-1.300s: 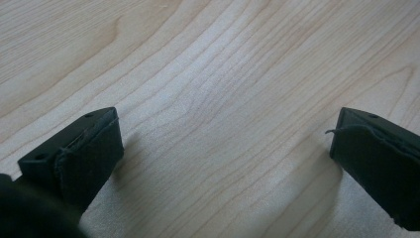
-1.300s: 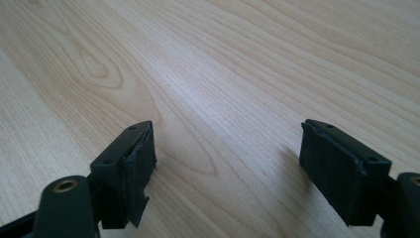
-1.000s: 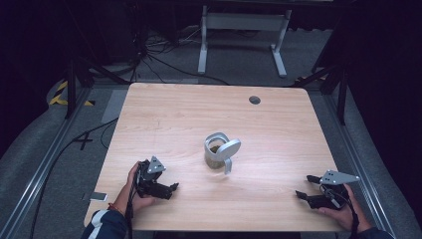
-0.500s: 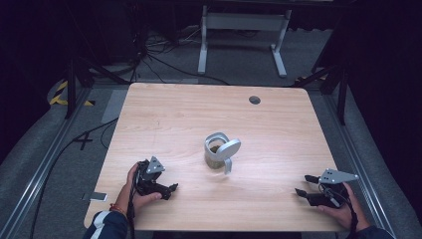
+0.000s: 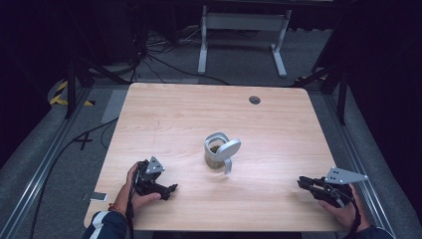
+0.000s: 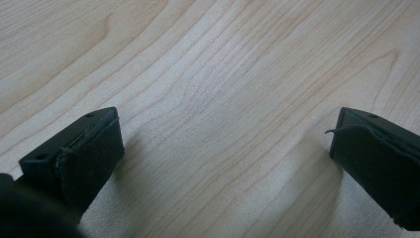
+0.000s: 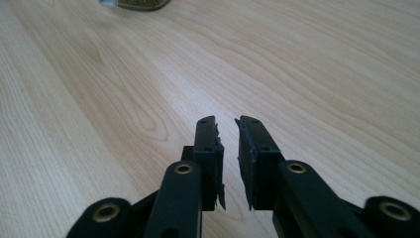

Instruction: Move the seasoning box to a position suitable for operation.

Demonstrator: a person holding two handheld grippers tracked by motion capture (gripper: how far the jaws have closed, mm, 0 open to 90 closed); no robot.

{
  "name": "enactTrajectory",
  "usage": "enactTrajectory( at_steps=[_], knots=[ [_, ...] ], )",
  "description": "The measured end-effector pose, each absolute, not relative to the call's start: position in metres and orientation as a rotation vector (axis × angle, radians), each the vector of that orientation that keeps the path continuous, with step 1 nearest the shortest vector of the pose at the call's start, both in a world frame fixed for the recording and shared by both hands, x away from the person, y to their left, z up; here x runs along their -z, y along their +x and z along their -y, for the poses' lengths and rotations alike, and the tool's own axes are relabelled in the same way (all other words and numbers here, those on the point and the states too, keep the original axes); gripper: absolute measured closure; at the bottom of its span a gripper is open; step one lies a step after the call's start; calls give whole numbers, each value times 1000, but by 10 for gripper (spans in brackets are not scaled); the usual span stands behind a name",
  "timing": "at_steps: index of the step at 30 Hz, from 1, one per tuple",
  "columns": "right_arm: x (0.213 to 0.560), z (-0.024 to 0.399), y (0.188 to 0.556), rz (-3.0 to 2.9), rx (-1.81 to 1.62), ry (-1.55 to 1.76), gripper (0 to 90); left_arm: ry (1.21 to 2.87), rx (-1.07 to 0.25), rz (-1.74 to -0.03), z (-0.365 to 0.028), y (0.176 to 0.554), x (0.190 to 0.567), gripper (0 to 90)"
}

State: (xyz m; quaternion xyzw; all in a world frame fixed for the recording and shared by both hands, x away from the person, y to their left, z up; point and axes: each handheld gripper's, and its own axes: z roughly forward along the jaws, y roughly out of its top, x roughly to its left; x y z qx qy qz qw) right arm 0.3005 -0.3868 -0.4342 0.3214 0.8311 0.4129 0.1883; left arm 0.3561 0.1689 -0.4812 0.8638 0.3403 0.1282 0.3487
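High view: left gripper (image 5: pixel 169 189) jaws wide apart, right gripper (image 5: pixel 304 182) nearly closed, both empty; likely pre-approach, next reach jar (image 5: pixel 216 155).

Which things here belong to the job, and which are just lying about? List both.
Likely for the job: lidded jar, left tongs, right tongs, table.
Just lying about: floor cables, white stand, yellow-black tape.
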Motion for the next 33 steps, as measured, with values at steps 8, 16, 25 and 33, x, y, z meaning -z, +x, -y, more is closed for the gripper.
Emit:
enactTrajectory(
  at_steps=[8,16,25,33],
  knots=[
    [422,370,306,-2314,-1213,904,896,2236,-332,-881,-169,356,481,4],
    [405,331,316,-2338,-1189,775,898,2242,-328,-880,-169,356,481,3],
    [380,273,336,-2337,-1214,614,899,2239,-325,-877,-169,357,481,2],
    [366,237,347,-2351,-1249,541,900,2253,-323,-869,-171,356,481,4]
  ],
)
